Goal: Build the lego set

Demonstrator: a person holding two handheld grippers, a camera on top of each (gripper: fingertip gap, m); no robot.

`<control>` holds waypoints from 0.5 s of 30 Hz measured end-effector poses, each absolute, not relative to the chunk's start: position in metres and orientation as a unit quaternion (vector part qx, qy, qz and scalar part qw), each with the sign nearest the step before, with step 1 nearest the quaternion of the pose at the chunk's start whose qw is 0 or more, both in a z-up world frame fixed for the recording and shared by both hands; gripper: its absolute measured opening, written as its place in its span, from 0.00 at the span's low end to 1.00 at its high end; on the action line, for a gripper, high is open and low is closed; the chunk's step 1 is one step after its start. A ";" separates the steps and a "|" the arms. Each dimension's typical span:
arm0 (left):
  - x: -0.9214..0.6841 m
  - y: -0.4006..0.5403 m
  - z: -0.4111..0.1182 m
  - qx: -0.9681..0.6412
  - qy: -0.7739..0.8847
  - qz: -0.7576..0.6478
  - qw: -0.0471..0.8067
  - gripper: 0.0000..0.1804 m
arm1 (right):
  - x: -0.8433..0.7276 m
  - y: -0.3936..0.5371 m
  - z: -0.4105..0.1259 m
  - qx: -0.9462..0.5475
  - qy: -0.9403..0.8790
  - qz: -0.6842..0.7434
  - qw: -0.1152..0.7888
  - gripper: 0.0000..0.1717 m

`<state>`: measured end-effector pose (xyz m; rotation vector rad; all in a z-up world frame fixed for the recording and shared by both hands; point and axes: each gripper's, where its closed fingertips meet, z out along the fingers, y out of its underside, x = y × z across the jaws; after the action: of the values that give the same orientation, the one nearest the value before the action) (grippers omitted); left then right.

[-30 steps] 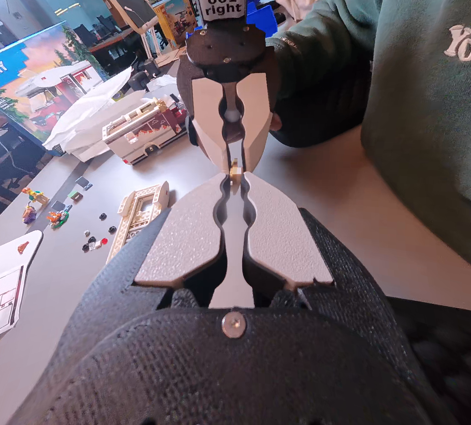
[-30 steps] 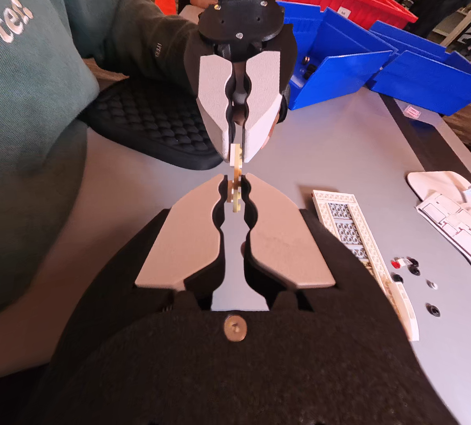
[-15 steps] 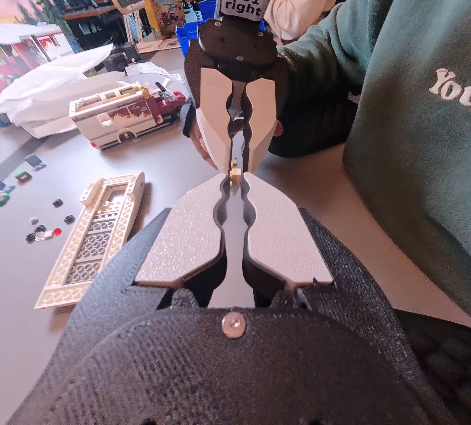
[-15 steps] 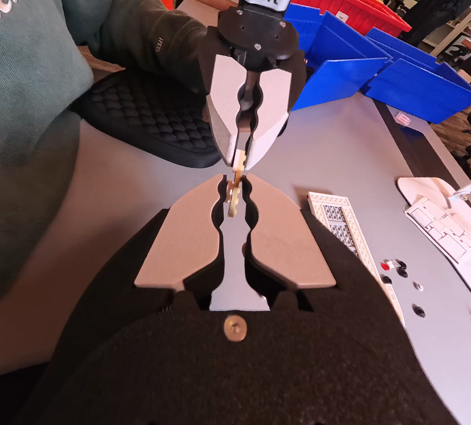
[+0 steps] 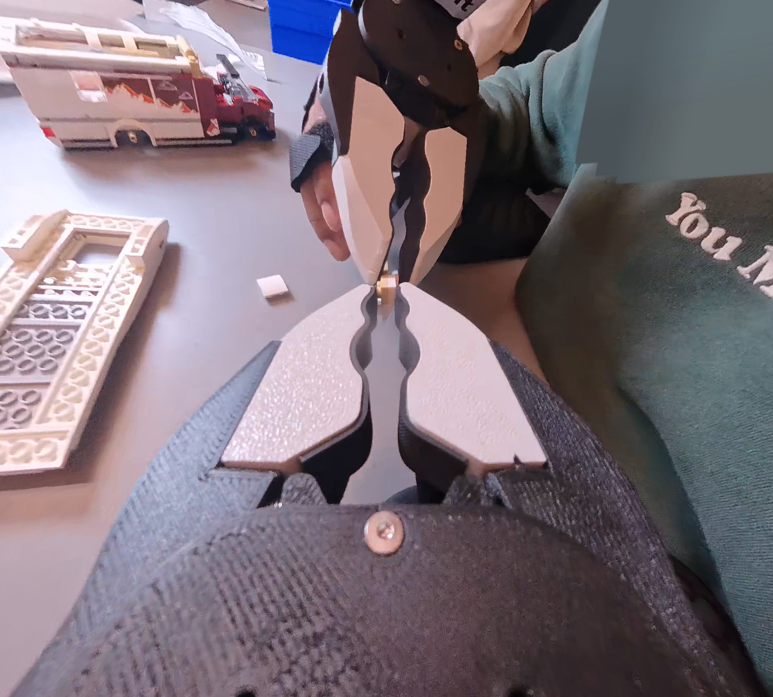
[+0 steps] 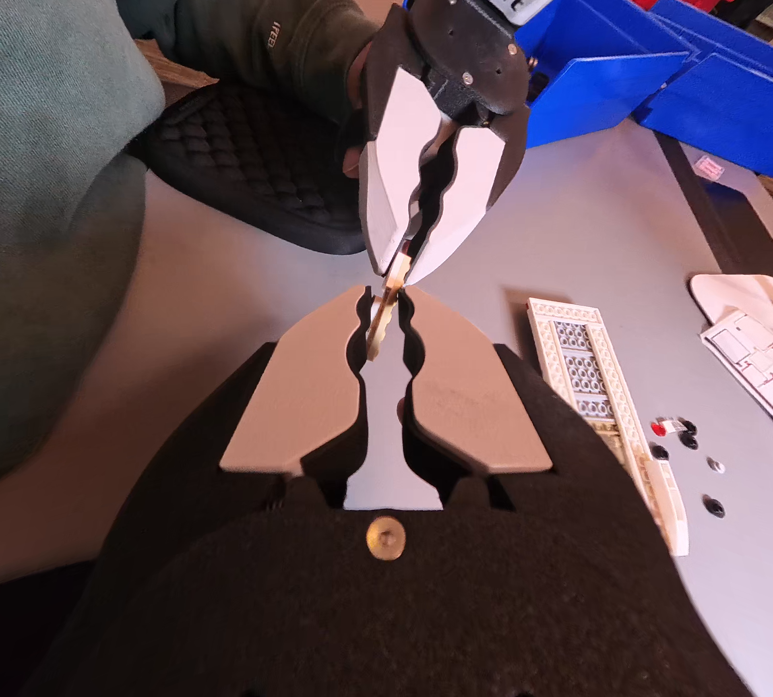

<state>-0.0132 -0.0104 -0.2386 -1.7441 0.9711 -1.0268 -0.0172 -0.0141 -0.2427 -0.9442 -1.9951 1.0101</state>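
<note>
The left gripper has its jaws nearly closed on a small tan brick piece, its pads pressed against the piece's sides at the very tips. Tip to tip with it, at twelve o'clock in the left wrist view, the right gripper has its jaws a little wider and grips a thin cream toothed plate that runs slantwise between its fingertips; in the right wrist view the cream plate and the tan piece meet end to end right where the two pairs of fingertips come together, held in the air above the grey table. Both pieces look light, rigid and smooth, so they would likely slip or twist if pinched only by a corner; the flat faces of the plate seem the surest place to take hold, with the joint left free. On the table just beyond the left gripper's tips, at about ten o'clock, lies a small white tile. Farther at nine o'clock rests a cream brick frame with grey studded panels, and near it in the right wrist view a scatter of small black and red round studs. Farther still, at ten o'clock, stands a brick-built white and dark red truck, and beyond that blue bins.
</note>
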 end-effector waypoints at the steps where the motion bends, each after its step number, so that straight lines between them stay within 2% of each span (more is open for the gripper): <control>1: -0.013 -0.011 -0.239 -0.704 0.382 -0.421 0.425 0.04 | -0.017 -0.014 -0.243 -0.366 -0.771 0.391 0.345 0.07; 15: -0.008 -0.015 -0.245 -0.726 0.341 -0.477 0.360 0.04 | -0.014 -0.016 -0.245 -0.378 -0.763 0.427 0.304 0.07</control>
<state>-0.0081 -0.0149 -0.2455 -1.8705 0.8778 -1.2309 -0.0139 -0.0159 -0.2447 -1.0006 -2.0214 1.1313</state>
